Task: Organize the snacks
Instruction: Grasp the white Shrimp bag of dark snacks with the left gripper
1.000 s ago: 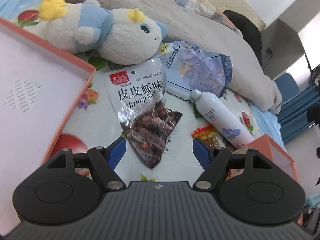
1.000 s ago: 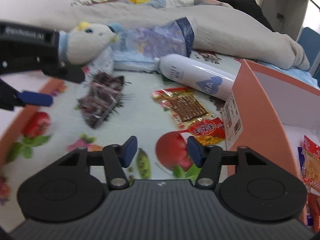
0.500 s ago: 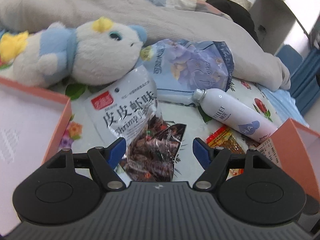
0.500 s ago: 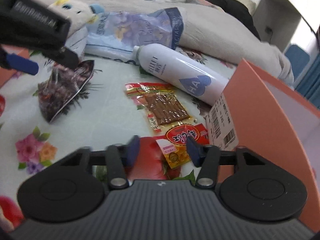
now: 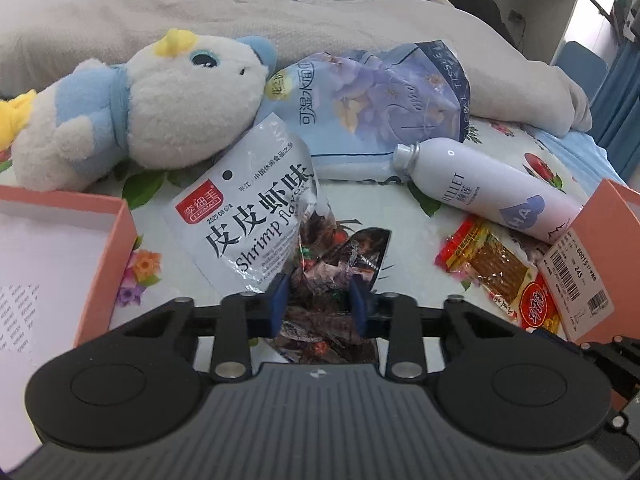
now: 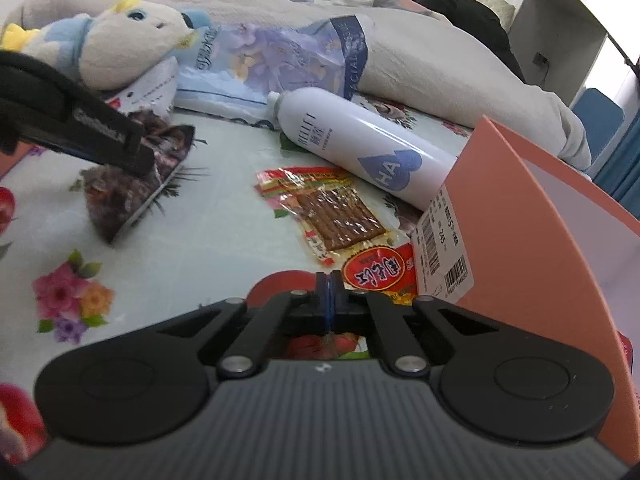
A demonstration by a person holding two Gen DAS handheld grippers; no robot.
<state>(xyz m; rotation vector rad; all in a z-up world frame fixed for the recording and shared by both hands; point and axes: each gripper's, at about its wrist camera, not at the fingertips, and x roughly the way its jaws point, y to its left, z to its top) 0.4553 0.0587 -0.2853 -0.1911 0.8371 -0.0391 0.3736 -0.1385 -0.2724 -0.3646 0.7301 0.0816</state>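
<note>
A silver shrimp-flavour snack bag (image 5: 256, 216) lies on the flowered sheet, leaning on a plush toy. My left gripper (image 5: 317, 304) is closing, and its blue pads squeeze the bag's dark lower end. In the right wrist view one of its fingers (image 6: 120, 140) rests on that bag (image 6: 132, 184). A red and clear packet of brown sticks (image 6: 340, 220) lies beside the orange box (image 6: 520, 200). My right gripper (image 6: 330, 280) is shut on the packet's near corner. The same packet (image 5: 496, 268) shows at the right of the left wrist view.
A white and blue plush toy (image 5: 160, 108), a blue tissue pack (image 5: 380, 96) and a white spray bottle (image 5: 492, 188) lie behind the snacks. A second orange box (image 5: 104, 264) stands at the left. A grey blanket (image 5: 320, 16) covers the back.
My left gripper has come down over the shrimp bag, and its jaws have narrowed onto it. The right jaws have shut on the red packet's corner.
</note>
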